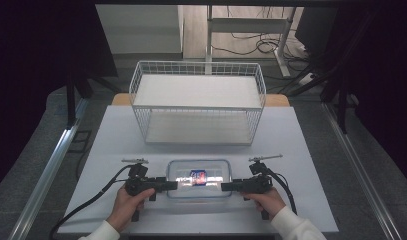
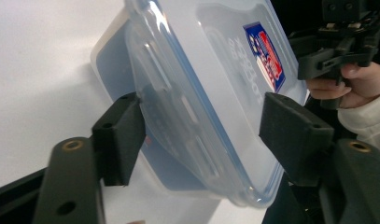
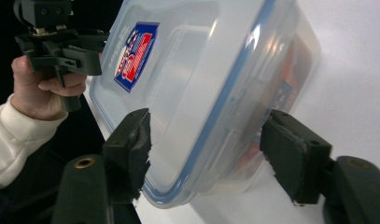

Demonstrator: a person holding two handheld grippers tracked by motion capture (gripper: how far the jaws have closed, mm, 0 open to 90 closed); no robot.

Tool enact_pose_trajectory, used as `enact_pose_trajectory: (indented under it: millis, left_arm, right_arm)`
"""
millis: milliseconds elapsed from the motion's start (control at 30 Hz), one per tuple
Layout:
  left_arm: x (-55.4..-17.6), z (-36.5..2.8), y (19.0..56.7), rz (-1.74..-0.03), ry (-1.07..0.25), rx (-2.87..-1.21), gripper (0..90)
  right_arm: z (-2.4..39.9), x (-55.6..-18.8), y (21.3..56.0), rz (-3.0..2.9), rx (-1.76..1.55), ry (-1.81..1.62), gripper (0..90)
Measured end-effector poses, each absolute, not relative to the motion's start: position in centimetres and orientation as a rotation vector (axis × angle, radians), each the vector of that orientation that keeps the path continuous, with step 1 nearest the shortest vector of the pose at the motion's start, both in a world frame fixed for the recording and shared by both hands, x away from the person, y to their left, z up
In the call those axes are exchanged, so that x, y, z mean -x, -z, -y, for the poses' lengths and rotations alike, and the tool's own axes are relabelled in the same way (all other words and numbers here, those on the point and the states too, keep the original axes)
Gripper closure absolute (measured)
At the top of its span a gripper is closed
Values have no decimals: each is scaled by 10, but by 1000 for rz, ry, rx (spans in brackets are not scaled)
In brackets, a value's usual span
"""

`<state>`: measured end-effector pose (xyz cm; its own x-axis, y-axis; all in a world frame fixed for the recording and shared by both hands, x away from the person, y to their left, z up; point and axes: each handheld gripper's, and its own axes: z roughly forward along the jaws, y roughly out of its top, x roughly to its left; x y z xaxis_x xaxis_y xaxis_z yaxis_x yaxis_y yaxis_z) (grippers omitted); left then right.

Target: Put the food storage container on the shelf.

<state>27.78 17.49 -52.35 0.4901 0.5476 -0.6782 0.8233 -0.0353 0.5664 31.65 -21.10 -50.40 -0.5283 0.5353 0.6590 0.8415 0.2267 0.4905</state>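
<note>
Clear lidded container point(image 3: 211, 93) between the right gripper's point(image 3: 206, 158) spread black jaws — the other hand point(image 3: 38, 88) at ten o'clock, gripping its tool.

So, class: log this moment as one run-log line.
left hand-held gripper: open at container | right hand-held gripper: open, opposite end | wire rack: behind

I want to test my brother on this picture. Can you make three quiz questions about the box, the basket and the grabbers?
1. True or false: the clear plastic lidded box sits inside the white wire two-shelf basket.
2. What is on the box's lid?
A. a blue and red label
B. a spoon
3. The left gripper and right gripper are at opposite ____ of the box.

Key: 1 false; 2 A; 3 ends.
</note>
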Motion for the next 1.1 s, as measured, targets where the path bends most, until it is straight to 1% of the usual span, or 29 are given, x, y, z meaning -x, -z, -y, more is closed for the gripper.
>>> enact_pose_trajectory:
  millis: [200, 367, 567, 700, 1100]
  left_arm:
    - [-276, -177, 521, -1170, 329, -1706, 364]
    - [-274, -179, 517, -1158, 302, -1696, 422]
    - [-273, -180, 516, -1148, 297, -1691, 444]
    - [-271, -181, 513, -1132, 282, -1676, 491]
    - [-272, -183, 510, -1118, 277, -1680, 507]
  right_arm:
    - [213, -316, 502, 2132, 1301, 1234, 401]
    - [215, -313, 498, 2122, 1316, 1261, 469]
    - [215, -311, 496, 2132, 1314, 1268, 486]
    - [217, -309, 493, 2139, 1322, 1298, 514]
    - [217, -309, 493, 2135, 1328, 1307, 520]
